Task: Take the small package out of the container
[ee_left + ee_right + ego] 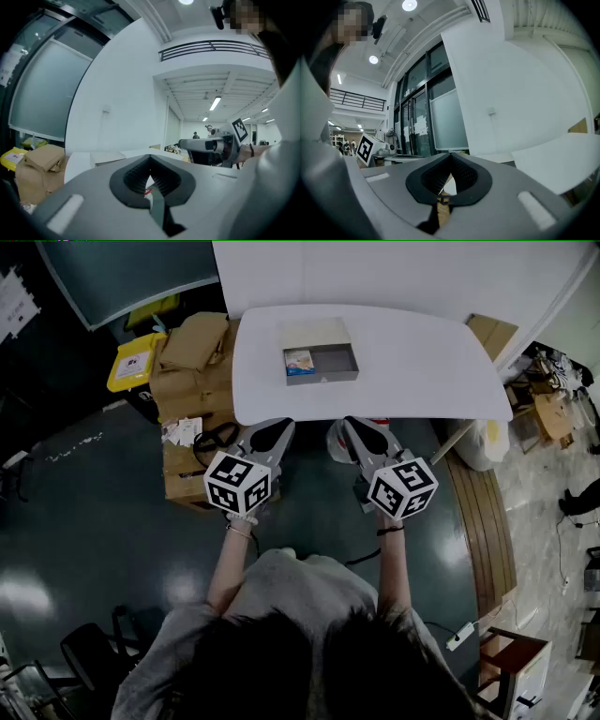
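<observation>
- Package (299, 362) in container (337, 359) on table (412, 362): blue print, unreadable.
- Bin (134, 363) left of table: label illegible.
- Left gripper (277, 427) and right gripper (352, 426), near table edge: clenched, empty.

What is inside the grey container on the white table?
A small package with a pale blue print lies at the left end of the container, as the head view shows it. The rest of its floor is bare grey. Whatever lies under the package is covered.
</observation>
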Demonstrator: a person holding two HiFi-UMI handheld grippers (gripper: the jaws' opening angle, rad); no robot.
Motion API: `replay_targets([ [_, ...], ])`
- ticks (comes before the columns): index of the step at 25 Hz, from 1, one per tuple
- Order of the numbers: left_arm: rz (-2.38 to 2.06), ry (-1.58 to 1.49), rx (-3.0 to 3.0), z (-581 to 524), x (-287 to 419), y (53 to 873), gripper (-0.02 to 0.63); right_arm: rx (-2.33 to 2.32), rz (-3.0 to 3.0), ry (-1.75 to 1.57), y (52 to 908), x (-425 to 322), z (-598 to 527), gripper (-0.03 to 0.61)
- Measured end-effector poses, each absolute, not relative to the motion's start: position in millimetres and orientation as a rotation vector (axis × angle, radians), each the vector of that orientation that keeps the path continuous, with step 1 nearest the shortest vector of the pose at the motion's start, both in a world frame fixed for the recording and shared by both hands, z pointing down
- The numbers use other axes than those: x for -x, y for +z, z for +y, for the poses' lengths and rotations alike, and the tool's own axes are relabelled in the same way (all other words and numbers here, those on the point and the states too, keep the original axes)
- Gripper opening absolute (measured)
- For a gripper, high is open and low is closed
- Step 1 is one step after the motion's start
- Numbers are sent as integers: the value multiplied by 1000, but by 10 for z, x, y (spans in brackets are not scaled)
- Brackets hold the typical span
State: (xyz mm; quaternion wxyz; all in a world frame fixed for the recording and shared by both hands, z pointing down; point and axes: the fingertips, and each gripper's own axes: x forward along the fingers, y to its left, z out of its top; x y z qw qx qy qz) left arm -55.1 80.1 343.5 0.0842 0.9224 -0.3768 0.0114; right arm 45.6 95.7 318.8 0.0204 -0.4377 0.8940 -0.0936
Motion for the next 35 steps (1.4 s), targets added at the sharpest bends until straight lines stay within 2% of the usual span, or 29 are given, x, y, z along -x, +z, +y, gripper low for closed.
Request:
replay_targets([
  [35, -1268, 30, -2690, 865, 386, 3414, -11, 1179, 2812, -350, 3221, -632, 849, 14],
])
